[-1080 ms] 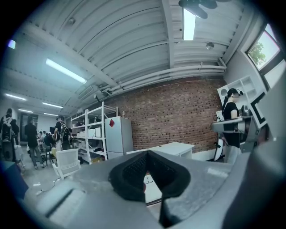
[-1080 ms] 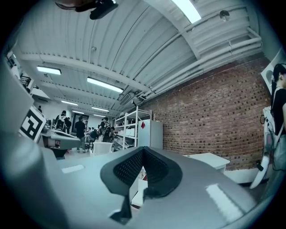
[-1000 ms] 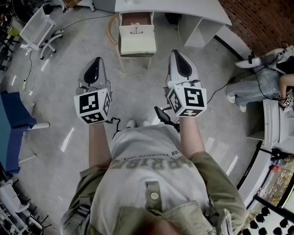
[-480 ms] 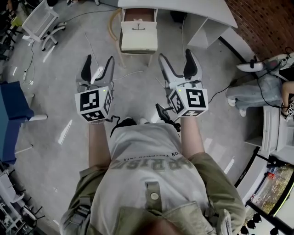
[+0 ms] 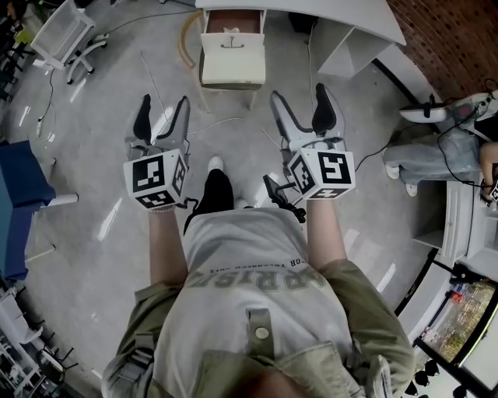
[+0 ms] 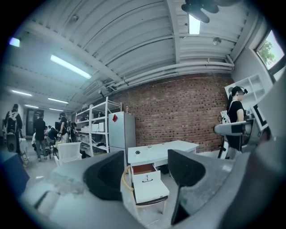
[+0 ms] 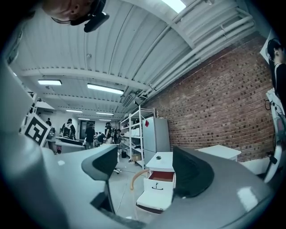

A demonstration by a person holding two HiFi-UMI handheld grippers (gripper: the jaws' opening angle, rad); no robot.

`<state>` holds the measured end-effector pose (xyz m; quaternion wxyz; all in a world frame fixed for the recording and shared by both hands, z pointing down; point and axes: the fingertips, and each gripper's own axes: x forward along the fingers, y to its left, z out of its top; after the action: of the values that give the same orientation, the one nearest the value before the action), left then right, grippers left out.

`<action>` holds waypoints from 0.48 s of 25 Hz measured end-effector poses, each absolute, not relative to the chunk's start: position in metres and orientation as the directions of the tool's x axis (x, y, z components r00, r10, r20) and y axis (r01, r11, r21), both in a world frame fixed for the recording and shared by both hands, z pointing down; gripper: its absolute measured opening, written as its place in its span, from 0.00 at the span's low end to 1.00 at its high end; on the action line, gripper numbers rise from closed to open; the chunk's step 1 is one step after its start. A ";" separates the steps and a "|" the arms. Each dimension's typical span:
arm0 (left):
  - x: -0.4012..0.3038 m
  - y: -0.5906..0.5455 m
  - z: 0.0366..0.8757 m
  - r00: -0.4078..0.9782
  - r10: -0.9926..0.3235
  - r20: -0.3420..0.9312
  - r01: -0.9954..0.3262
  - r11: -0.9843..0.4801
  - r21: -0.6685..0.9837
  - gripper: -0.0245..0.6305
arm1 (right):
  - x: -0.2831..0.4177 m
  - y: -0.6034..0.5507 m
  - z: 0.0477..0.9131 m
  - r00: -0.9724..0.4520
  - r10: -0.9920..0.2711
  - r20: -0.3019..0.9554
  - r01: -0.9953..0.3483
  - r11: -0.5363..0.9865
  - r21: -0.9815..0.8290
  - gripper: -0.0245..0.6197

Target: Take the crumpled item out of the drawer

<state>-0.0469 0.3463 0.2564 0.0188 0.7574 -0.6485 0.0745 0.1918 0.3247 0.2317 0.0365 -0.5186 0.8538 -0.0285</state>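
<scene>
Claws have just been opening: your left claw and right claw gape wide, empty, ready. The drawer stands open under the table, well ahead; its item is too small to make out.

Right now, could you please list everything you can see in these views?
White flat-topped desk: one, white, top centre.
Open drawer with brown inside: one, white front, under the desk; contents unclear.
White-seated chair with curved wooden back: one, white and tan, before the drawer.
Blue furniture piece: one, blue, left edge.
Red brick wall: one, red-brown, behind the desk.
Tall white fridge: one, white, left of the desk.
Seated person in grey trousers: one, right edge.
Left tongs: one, grey with black pads, just opened, nothing between.
Right tongs: one, grey with black pads, just opened, nothing between.
</scene>
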 end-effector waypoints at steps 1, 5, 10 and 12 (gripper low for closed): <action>-0.049 0.339 0.259 0.150 -0.979 0.139 -0.985 -0.160 -0.067 0.51 | 0.191 0.319 0.234 -0.457 -0.889 -0.029 -0.885 0.457 -0.085 0.62; -0.057 0.302 0.262 0.171 -0.975 0.144 -0.982 -0.181 -0.060 0.51 | 0.186 0.289 0.238 -0.443 -0.896 -0.018 -0.892 0.443 -0.094 0.62; -0.074 0.243 0.262 0.202 -0.966 0.159 -0.975 -0.213 -0.060 0.51 | 0.169 0.237 0.234 -0.418 -0.908 -0.017 -0.904 0.417 -0.094 0.62; -0.080 0.222 0.262 0.217 -0.962 0.165 -0.972 -0.229 -0.060 0.51 | 0.162 0.218 0.231 -0.407 -0.913 -0.020 -0.909 0.407 -0.092 0.62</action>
<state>-0.0804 0.2220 0.2619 0.0280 0.7794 -0.6203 0.0834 0.1620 0.2181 0.2307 0.0336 -0.5435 0.8381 -0.0330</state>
